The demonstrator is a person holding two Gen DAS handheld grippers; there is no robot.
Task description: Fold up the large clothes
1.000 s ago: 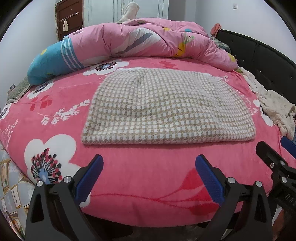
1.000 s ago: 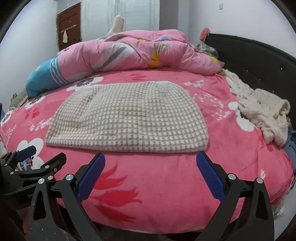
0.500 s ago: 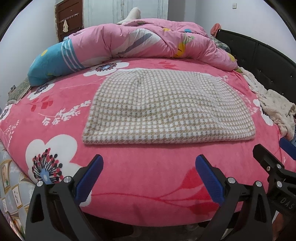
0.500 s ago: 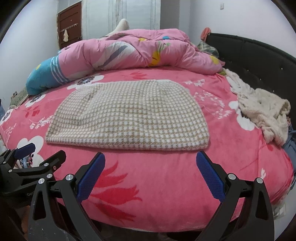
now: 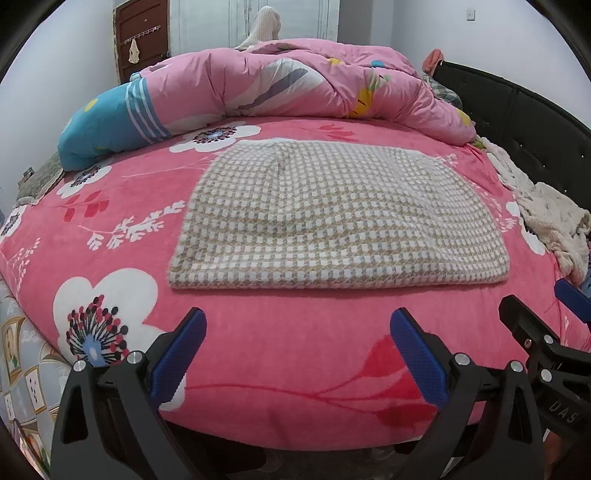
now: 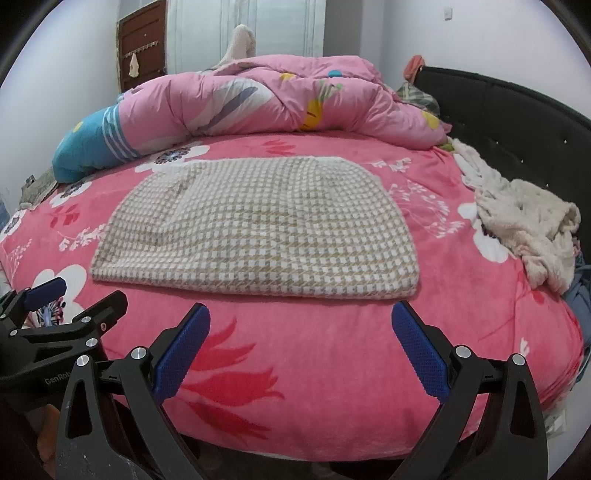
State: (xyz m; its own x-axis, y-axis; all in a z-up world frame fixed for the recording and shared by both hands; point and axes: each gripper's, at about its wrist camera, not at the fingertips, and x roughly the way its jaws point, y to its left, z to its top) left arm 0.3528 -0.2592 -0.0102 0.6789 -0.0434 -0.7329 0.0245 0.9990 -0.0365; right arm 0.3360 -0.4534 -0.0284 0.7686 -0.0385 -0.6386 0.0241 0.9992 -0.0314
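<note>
A beige and white checked garment (image 5: 332,218) (image 6: 258,229) lies flat and folded on the pink flowered bed (image 5: 258,350) (image 6: 332,350). My left gripper (image 5: 297,328) hangs open over the bed's front edge, short of the garment's near hem, with nothing between its blue pads. Likewise my right gripper (image 6: 301,325) stands open just in front of the hem's right part. Each gripper shows at the edge of the other's view: the right gripper (image 5: 543,314) and the left gripper (image 6: 74,299).
A rolled pink and blue quilt (image 5: 258,92) (image 6: 258,103) lies along the far side. A cream fleece heap (image 5: 546,218) (image 6: 524,221) sits at the right by the black headboard (image 5: 535,122) (image 6: 517,114). A brown door (image 5: 142,33) stands at the back.
Both grippers have edged slightly forward and up toward the garment; the garment has not moved and both stay open.
</note>
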